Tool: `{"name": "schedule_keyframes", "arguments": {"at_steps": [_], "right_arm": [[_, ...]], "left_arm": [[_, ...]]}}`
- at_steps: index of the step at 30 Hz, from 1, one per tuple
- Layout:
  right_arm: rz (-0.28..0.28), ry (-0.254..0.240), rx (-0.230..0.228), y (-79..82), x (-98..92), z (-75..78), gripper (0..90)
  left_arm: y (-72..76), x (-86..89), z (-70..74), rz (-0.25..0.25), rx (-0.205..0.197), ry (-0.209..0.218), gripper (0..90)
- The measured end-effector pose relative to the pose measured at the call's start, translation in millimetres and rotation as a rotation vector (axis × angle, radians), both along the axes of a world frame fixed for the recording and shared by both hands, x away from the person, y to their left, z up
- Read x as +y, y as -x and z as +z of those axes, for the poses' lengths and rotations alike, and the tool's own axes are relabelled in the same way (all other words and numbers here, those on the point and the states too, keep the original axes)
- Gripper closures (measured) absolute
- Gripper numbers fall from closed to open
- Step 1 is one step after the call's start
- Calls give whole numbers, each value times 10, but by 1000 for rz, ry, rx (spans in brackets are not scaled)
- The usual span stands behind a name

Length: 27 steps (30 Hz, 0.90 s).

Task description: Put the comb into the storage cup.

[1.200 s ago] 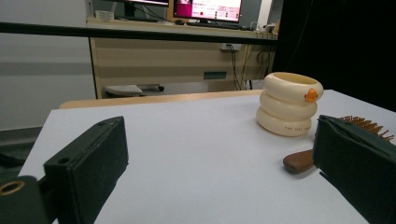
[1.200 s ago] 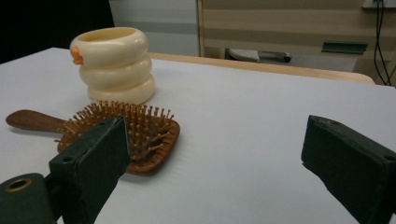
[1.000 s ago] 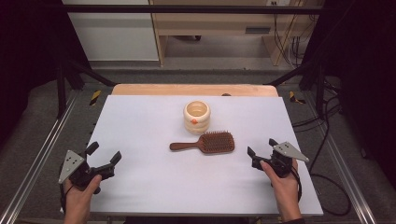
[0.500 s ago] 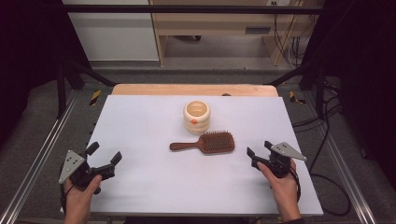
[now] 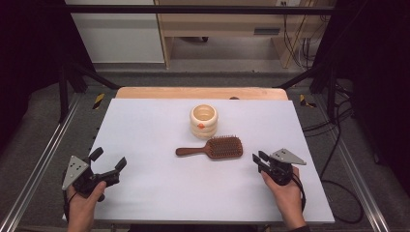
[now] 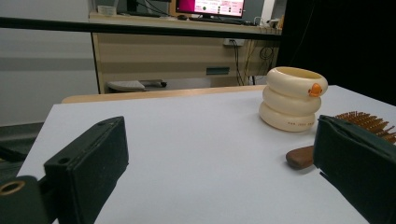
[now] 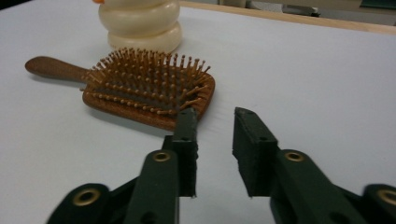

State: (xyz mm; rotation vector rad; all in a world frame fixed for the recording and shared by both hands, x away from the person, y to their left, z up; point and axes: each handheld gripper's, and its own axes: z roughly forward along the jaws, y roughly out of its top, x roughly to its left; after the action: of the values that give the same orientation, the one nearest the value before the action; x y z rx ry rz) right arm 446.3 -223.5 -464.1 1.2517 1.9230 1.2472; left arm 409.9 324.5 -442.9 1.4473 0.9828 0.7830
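While high view hides it, cup's orange knob [image 6: 315, 89], left gripper view

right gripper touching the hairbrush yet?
Apart. In the high view, bare white table separates the right gripper from the hairbrush. In the right gripper view its jaws, which have just been closing, hold nothing, the brush beyond their tips.

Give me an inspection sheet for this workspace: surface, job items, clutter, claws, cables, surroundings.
Surface: white tabletop, flat, wooden strip at the far edge.
Job's things: wooden hairbrush lying bristles up, handle toward the left; cream ringed cup upright just behind it, apart from it.
Clutter: nothing seen.
Grippers: left claw open, holding nothing; right claw has just been closing, a gap remains, nothing between its jaws, close to the brush head.
Cables: cable trailing off the right edge, more by the far desk.
Surroundings: wooden desk behind, dark curtains at both sides.
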Motion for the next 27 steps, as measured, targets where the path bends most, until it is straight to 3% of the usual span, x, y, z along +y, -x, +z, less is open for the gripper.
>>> {"name": "schedule_keyframes", "arguments": {"at_steps": [3, 6, 14, 21, 27], "right_arm": [[30, 57, 2, -54, 123, -3, 824], [38, 64, 20, -121, 195, 13, 886], [31, 64, 49, -334, 312, 58, 900], [28, 107, 52, -531, 464, 69, 900], [13, 106, 81, -682, 473, 33, 900]], "left_arm": [[3, 2, -6, 4, 4, 1, 39], [6, 7, -5, 11, 6, 4, 44], [14, -8, -6, 4, 6, 1, 45], [5, 4, -11, 4, 10, 3, 45], [13, -4, -8, 1, 10, -1, 46]]}}
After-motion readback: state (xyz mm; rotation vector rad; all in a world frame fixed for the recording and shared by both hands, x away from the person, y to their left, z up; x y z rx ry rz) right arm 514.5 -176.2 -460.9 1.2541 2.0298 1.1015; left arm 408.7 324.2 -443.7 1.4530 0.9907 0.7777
